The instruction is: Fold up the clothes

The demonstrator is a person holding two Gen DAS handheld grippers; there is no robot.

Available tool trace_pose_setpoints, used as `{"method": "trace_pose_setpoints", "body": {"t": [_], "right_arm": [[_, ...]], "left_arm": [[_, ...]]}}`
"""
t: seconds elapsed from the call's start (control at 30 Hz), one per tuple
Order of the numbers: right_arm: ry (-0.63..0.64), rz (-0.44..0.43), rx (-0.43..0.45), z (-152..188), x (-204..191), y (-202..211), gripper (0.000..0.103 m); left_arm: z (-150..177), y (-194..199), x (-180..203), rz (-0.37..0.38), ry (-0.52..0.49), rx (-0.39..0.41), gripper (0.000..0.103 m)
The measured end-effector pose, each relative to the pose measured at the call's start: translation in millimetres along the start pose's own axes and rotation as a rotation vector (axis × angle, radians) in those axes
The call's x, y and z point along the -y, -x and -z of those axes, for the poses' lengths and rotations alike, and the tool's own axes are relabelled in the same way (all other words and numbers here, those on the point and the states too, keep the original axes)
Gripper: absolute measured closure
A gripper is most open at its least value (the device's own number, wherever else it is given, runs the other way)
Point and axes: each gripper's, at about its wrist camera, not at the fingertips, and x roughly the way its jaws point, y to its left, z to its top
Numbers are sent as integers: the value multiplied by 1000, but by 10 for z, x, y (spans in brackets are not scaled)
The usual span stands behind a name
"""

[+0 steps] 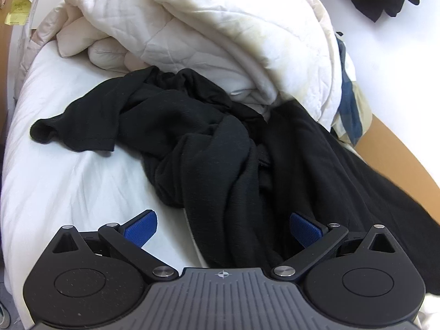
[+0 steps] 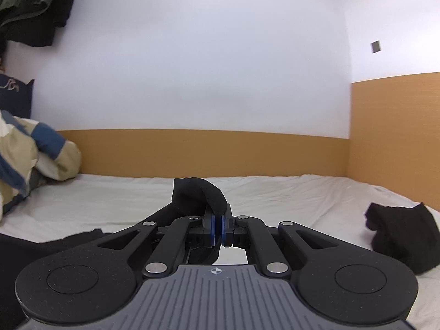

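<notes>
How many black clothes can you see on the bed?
2, maybe more. A crumpled black garment lies by the white duvet; the right tongs pinch its fabric. A folded black piece sits apart on the sheet. The pile may hide others.

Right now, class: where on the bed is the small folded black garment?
In the right wrist view, the folded black garment lies on the white sheet at far right, near the wooden corner panel.

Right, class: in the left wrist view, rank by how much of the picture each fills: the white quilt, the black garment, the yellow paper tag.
1. white quilt and black garment: alike, and the garment lies nearer, so unranked.
2. yellow paper tag, clearly smallest.
</notes>
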Motion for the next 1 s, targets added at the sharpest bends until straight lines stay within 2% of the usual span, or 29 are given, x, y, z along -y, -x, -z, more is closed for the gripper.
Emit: {"method": "trace_pose_setpoints", "body": {"t": [0.1, 0.17, 0.23, 0.27, 0.3, 0.37, 0.43, 0.57, 0.6, 0.7, 0.8, 0.9, 1.0], "right_arm": [[-27, 89, -4, -7, 245, 21, 97], [-13, 109, -93, 75, 252, -6, 93], [8, 109, -167, 175, 215, 11, 82], [16, 93, -163, 231, 169, 91, 74], [25, 77, -158, 287, 122, 171, 61], [83, -4, -119, 338, -122, 367, 43], [161, -136, -99, 397, -439, 574, 41], [345, -597, -222, 663, -1211, 981, 41], [389, -675, -234, 738, -1411, 1094, 40], [474, -792, -230, 927, -2071, 1432, 36], [470, -895, -227, 906, -2661, 1647, 35], [428, -941, -261, 784, -3215, 1695, 31], [432, -943, -294, 696, -3754, 1616, 30]], "left_arm": [[8, -18, 24, 1, 0, -13, 1], [7, -27, 33, 3, 9, -13, 1], [1, -32, 41, -1, 11, -11, 1], [0, -37, 42, -8, 10, -11, 1], [0, -38, 41, -12, 9, -12, 1], [0, -37, 37, -19, 4, -13, 1], [0, -37, 32, -25, 0, -13, 1], [27, -77, -9, -52, -10, -29, 1], [36, -89, -21, -53, -11, -34, 1], [49, -73, -23, -60, -33, -26, 1], [44, -58, -40, -66, -58, -21, 1], [-18, -20, -121, -115, -65, 24, 1], [-140, -23, -279, -161, -51, 57, 1]]}}
